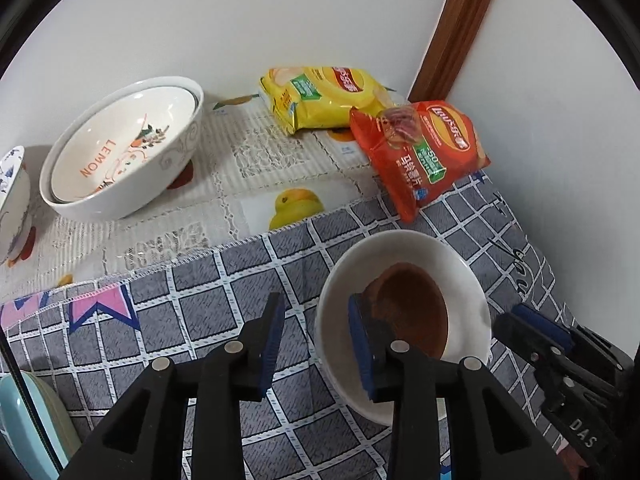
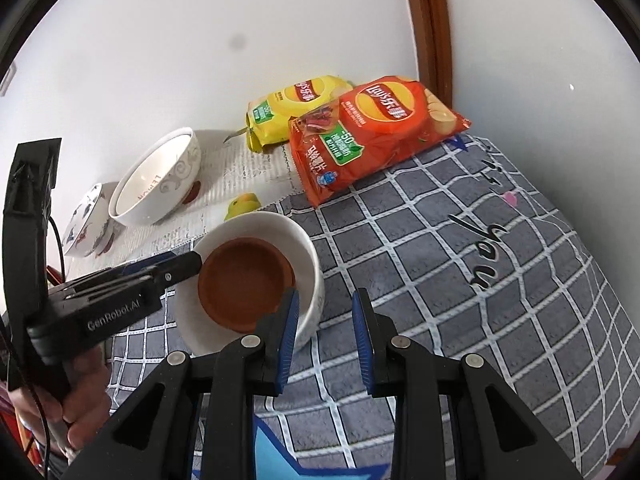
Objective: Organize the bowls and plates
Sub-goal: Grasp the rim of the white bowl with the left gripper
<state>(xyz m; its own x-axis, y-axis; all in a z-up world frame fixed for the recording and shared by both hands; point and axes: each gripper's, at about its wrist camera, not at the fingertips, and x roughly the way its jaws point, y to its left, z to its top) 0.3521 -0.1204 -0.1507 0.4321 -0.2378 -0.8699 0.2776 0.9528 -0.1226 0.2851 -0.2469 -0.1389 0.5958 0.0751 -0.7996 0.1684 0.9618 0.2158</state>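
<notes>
Two nested bowls: brown dish (image 2: 246, 286) inside white bowl (image 2: 296, 236), grey checked cloth (image 2: 440, 260).

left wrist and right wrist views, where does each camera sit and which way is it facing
Left wrist: sits on the left tool, looking down and forward over the grey checked cloth; one finger straddles the rim of the white bowl with a brown dish inside; the right tool shows at right.
Right wrist: sits on the right tool, jaws apart and empty, facing the same corner; the left tool and a hand show at left.
Shared: that bowl, the red crisp bag, the yellow crisp bag, the white LEMON bowl.
</notes>
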